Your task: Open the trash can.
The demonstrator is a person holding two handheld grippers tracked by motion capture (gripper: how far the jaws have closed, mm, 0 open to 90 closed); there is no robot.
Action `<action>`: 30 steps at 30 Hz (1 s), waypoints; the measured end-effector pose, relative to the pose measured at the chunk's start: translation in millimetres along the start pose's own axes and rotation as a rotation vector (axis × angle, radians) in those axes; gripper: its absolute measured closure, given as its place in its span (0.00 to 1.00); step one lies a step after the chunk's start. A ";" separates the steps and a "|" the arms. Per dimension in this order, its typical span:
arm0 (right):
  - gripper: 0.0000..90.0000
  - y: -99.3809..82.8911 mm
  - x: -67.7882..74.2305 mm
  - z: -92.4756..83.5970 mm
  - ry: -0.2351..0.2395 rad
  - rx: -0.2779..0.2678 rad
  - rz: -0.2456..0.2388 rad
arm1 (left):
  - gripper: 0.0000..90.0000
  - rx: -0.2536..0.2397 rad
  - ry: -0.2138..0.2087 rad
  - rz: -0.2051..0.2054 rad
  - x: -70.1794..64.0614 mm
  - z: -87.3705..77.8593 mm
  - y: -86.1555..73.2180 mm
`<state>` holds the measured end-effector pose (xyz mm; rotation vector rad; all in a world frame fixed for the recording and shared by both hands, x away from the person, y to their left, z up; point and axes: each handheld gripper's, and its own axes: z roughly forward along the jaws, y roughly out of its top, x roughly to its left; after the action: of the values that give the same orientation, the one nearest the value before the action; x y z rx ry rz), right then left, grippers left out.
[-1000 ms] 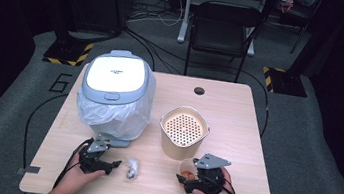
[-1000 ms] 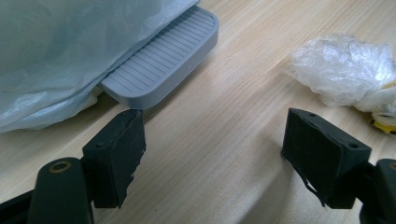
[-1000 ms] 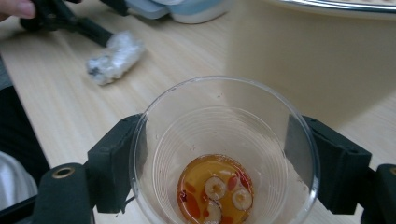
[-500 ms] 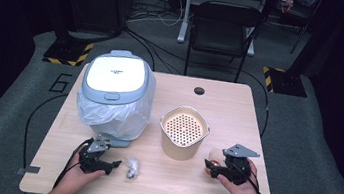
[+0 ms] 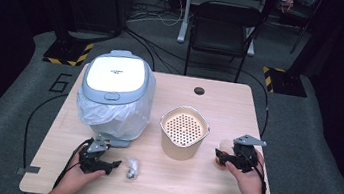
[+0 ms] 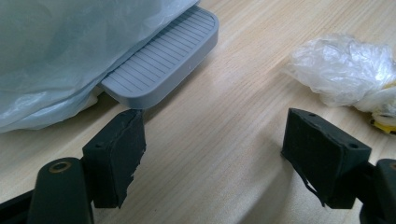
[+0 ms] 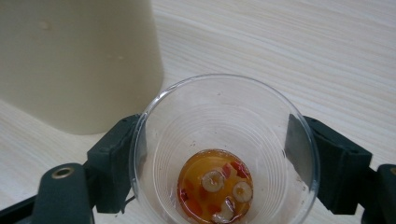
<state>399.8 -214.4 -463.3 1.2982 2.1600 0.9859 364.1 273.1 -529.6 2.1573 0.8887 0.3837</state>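
Note:
A clear plastic cup (image 7: 224, 116) with orange food scraps in its bottom sits between the pads of my right gripper (image 7: 223, 161), which is shut on it. In the high view this cup (image 5: 224, 145) and the right gripper (image 5: 221, 157) are just right of a cream perforated pot (image 5: 183, 131). My left gripper (image 5: 113, 164) rests near the table's front left and stands open, nothing between its fingers (image 6: 116, 158). A crumpled ball of clear wrap (image 6: 345, 70) lies just right of it on the wood.
A grey-lidded appliance (image 5: 116, 92) wrapped in a clear plastic bag (image 6: 70, 51) stands at the back left, its ribbed grey tab (image 6: 161, 60) poking out toward the left gripper. The cream pot's wall (image 7: 79, 60) is close beside the cup. A dark chair (image 5: 224, 28) stands behind the table.
My right gripper has carried the cup to the right, from in front of the cream pot to its right side. The left gripper has stayed put.

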 end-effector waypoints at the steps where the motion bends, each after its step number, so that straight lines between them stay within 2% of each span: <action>1: 0.23 -0.2 -1.3 0.6 0.004 -0.009 0.014 | 0.23 0.000 0.000 0.000 0.0 0.0 0.0; 8: 0.21 -2.6 -5.9 1.5 -0.002 -0.020 0.038 | 0.23 0.000 0.000 0.001 0.0 0.0 0.0; 11: 0.15 -2.1 -5.0 1.9 0.000 -0.012 0.054 | 0.23 0.001 -0.001 0.002 0.1 0.0 0.0; 15: 0.15 1.1 -2.6 -1.9 0.000 -0.018 0.037 | 0.23 0.001 -0.001 0.002 0.1 0.0 0.0; 25: 0.15 14.4 1.5 -25.0 -0.018 -0.070 0.005 | 0.23 0.001 -0.004 0.005 0.2 -0.1 0.1; 30: 0.16 22.9 12.4 -44.2 -0.003 -0.108 -0.021 | 0.23 0.001 -0.004 0.005 0.2 -0.1 0.1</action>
<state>377.6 -211.9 -417.1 1.2232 2.0836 1.0753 364.2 273.3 -529.5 2.1608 0.8822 0.3816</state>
